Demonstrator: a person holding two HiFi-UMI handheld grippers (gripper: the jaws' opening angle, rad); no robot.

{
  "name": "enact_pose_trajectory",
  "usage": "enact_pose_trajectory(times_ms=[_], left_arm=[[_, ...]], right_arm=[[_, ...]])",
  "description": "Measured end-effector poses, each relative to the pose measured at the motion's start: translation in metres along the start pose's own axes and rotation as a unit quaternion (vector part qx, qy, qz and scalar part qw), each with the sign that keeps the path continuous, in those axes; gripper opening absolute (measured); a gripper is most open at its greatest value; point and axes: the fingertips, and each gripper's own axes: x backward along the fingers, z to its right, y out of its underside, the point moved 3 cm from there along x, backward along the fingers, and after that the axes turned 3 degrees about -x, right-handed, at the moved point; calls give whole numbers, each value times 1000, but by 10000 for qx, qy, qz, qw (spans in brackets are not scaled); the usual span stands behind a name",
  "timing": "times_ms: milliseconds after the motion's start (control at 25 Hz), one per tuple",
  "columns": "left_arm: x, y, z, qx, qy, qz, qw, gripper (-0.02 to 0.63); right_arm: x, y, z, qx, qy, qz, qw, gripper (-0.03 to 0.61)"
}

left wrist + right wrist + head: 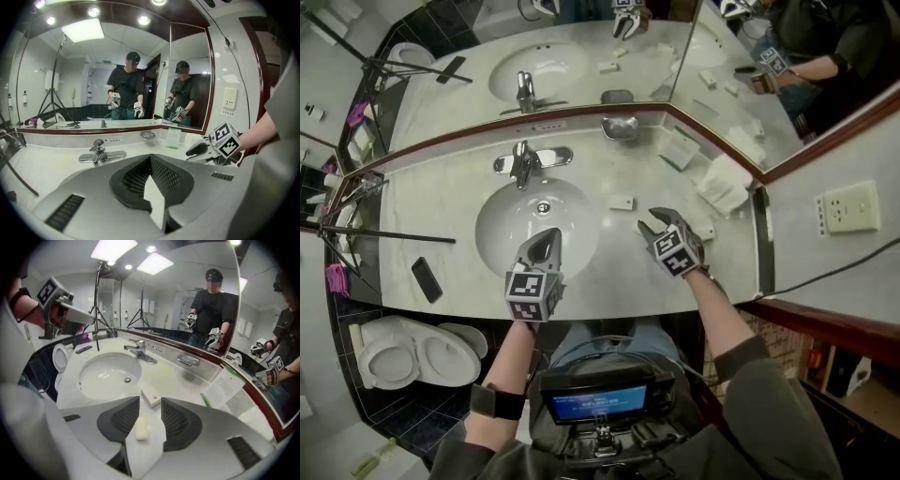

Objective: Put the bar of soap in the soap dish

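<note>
Unfinished: soap dish (620,127), behind and right of the basin (502,234), sits empty; bar of soap (141,430) lies on counter (609,258) right of the basin, between my right gripper's (656,221) parted jaws, apparently unclamped; left gripper (546,238) closed, empty.

A pale marble counter (609,272) carries everything, with an oval white basin (502,234) sunk into it. Behind the basin stands a chrome tap (525,161). Behind the basin and to its right, by the mirror, sits the metal soap dish (620,127). Just right of the basin lies a small white box (622,202), and the bar of soap (141,430) lies nearer the front edge. Further right are a printed card (680,147) and a folded white towel (724,185). Left of the basin lies a black phone (427,278)
</note>
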Motion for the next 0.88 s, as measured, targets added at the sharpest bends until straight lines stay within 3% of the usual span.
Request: enact_pose_trajectory(times_ms=[200, 400, 880], left_arm=[[2, -9, 6, -39, 66, 135, 9999, 3], [7, -12, 5, -47, 36, 216, 9997, 3], [22, -11, -1, -115, -20, 333, 9994, 2]], right_arm=[[48, -30, 28, -911, 576, 806, 9909, 98], [94, -38, 43, -1117, 1085, 1202, 9805, 22], [134, 0, 40, -2214, 1453, 1392, 9542, 18]])
